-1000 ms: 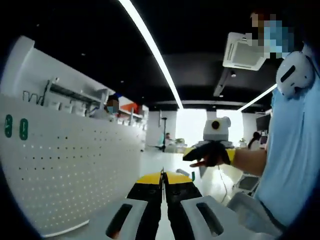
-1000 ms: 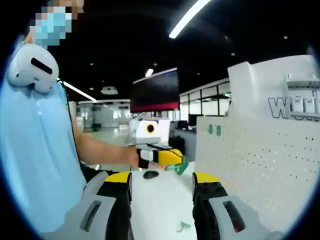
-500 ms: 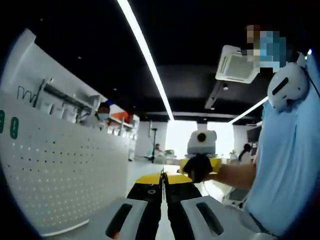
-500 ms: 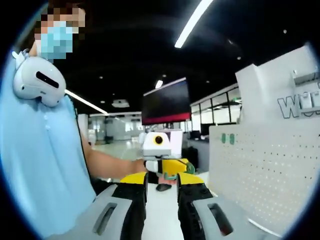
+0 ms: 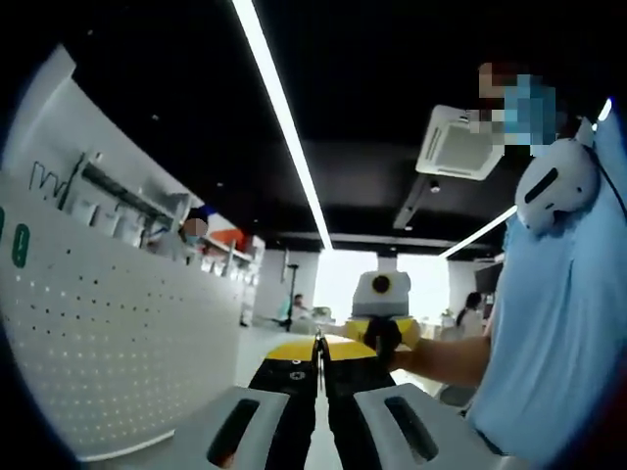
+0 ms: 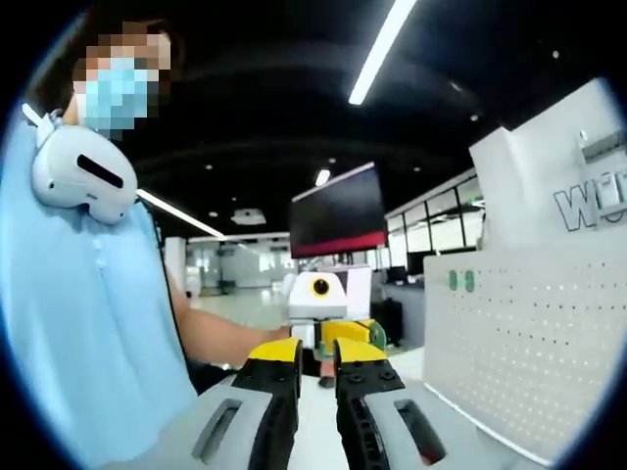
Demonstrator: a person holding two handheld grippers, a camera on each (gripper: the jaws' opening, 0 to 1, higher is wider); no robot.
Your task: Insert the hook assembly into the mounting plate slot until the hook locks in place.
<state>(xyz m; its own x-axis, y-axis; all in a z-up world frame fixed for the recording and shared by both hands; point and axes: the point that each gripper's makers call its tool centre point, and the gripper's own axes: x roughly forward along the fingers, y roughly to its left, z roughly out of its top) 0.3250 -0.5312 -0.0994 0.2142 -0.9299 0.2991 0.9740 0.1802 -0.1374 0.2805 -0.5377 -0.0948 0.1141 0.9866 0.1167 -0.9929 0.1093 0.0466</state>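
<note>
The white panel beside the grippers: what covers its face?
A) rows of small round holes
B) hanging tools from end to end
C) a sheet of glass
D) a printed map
A: the white panel shows a regular grid of small holes across its face, seen too in the right gripper view.

Both views ride low and tilt upward, facing each other. Each catches the opposite tool (image 5: pixel 380 331) (image 6: pixel 328 333) nearby, beside the shared white pegboard (image 5: pixel 118 343) (image 6: pixel 519 343).
</note>
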